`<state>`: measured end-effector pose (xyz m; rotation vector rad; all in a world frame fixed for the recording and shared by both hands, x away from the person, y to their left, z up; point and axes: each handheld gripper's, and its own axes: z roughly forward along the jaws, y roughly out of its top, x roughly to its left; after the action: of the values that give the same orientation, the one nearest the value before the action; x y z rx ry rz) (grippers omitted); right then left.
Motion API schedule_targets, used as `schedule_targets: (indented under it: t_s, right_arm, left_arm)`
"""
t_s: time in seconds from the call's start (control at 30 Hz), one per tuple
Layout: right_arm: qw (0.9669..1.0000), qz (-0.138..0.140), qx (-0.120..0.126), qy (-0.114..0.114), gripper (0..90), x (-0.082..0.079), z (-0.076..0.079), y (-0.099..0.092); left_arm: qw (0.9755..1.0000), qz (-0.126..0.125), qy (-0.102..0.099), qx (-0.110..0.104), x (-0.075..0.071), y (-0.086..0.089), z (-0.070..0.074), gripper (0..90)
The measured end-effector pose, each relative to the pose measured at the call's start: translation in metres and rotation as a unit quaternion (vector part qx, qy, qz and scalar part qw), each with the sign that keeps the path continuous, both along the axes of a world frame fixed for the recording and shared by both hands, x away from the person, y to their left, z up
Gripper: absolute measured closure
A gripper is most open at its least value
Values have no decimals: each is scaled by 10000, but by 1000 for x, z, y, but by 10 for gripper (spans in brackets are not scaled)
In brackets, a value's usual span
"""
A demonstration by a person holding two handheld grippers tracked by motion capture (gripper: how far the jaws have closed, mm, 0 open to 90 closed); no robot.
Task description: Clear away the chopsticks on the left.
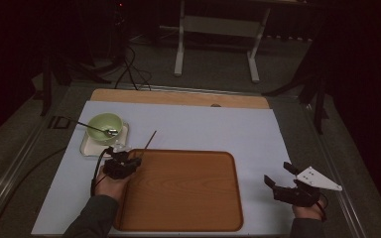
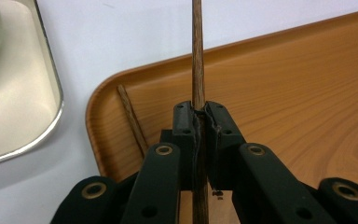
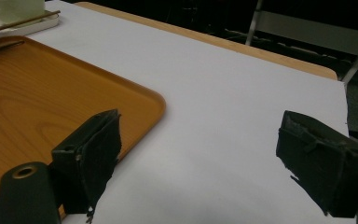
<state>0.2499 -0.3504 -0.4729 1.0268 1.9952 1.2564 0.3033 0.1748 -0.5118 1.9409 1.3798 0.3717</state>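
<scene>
My left gripper (image 1: 130,161) (image 2: 200,116) hovers at the far left corner of the wooden tray (image 1: 183,191) (image 2: 298,93), shut on a brown wooden chopstick (image 1: 149,141) (image 2: 196,56). The chopstick runs between the pads and points out past the tray's far edge. A second chopstick (image 2: 131,120) lies inside that tray corner, just left of the jaws. My right gripper (image 1: 278,173) (image 3: 198,135) rests over the white mat right of the tray, open, with nothing between its fingers.
A green bowl (image 1: 105,127) with a metal spoon (image 1: 97,129) stands on a small white tray (image 1: 86,147) at the back left, close to my left gripper. A white mat (image 1: 203,126) covers the table. A white table frame (image 1: 218,29) stands beyond.
</scene>
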Motion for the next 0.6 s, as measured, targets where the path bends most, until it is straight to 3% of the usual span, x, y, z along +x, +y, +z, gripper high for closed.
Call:
schedule_targets:
  t_s: [0.37,0.6]
  right_arm:
    - [10000,4,10,-9,136,0,0,0]
    - [10000,12,-2,-5,136,0,0,0]
  left_arm:
    - [9998,130,28,-136,-6,-1,-7,837]
    - [9999,112,65,-101,-8,-1,-11,834]
